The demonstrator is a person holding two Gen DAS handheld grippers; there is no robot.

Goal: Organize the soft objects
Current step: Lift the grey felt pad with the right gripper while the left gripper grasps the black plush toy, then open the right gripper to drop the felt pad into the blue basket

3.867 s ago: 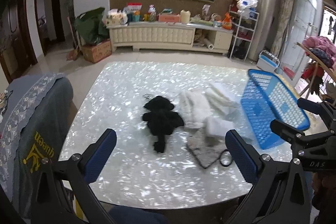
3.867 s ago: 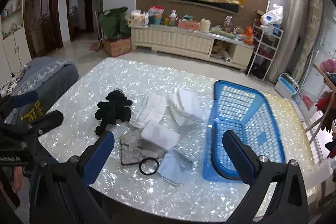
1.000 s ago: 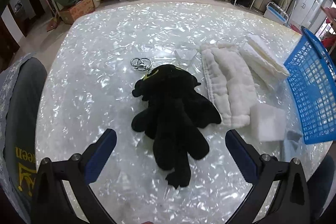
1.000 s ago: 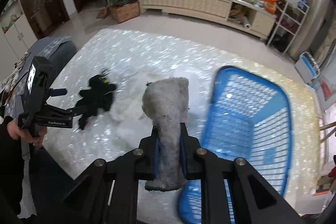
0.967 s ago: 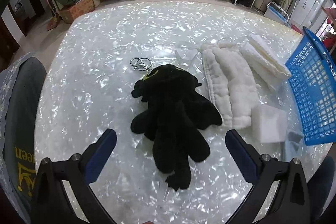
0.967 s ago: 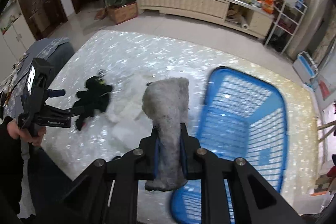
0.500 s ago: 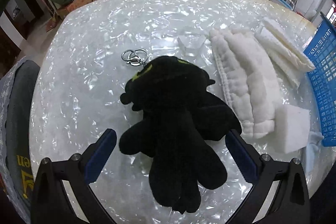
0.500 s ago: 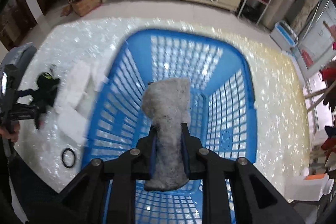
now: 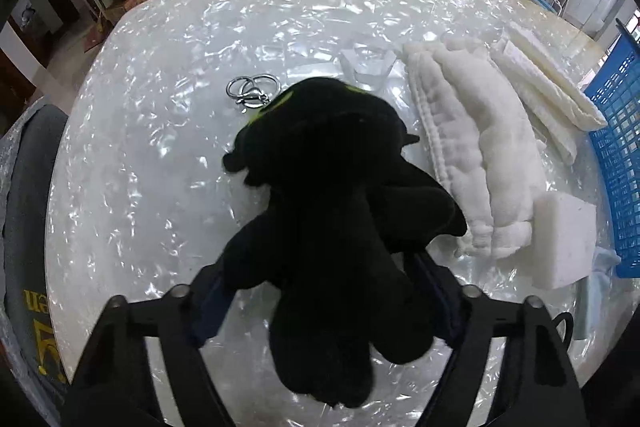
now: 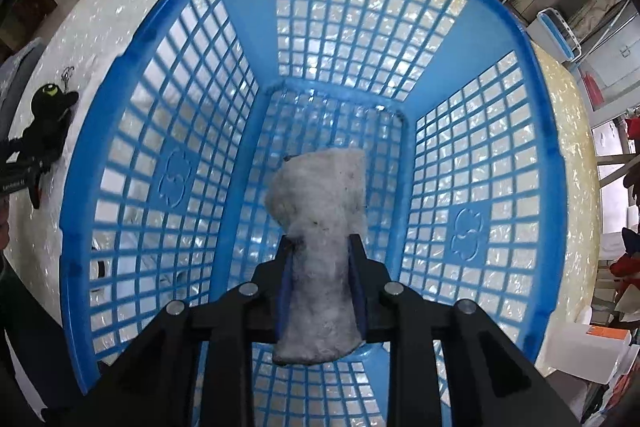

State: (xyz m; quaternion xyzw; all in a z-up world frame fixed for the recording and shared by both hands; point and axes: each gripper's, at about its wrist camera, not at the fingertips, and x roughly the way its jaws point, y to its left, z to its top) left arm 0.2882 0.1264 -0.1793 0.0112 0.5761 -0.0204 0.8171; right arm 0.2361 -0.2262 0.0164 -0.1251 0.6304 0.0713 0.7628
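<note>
Grey felt (image 10: 320,227) sits pinched in the right gripper (image 10: 320,283), which points down into the blue basket (image 10: 548,131). Its jaws are opening, though the pads still touch the felt on both sides, and the free end hangs just ahead of the fingertips, near the basket floor. I judge this the release step: the jaws need to spread further until the felt drops, then the gripper should lift clear of the rim.

Across the tabletop (image 9: 160,147), the left gripper (image 9: 320,291) straddles the black plush (image 9: 328,195), its jaws closing on the lower body. Whether the pads press yet is hard to tell. Next it needs a firm pinch, then a lift toward the basket, off to its right beyond the white towels (image 9: 472,155).
</note>
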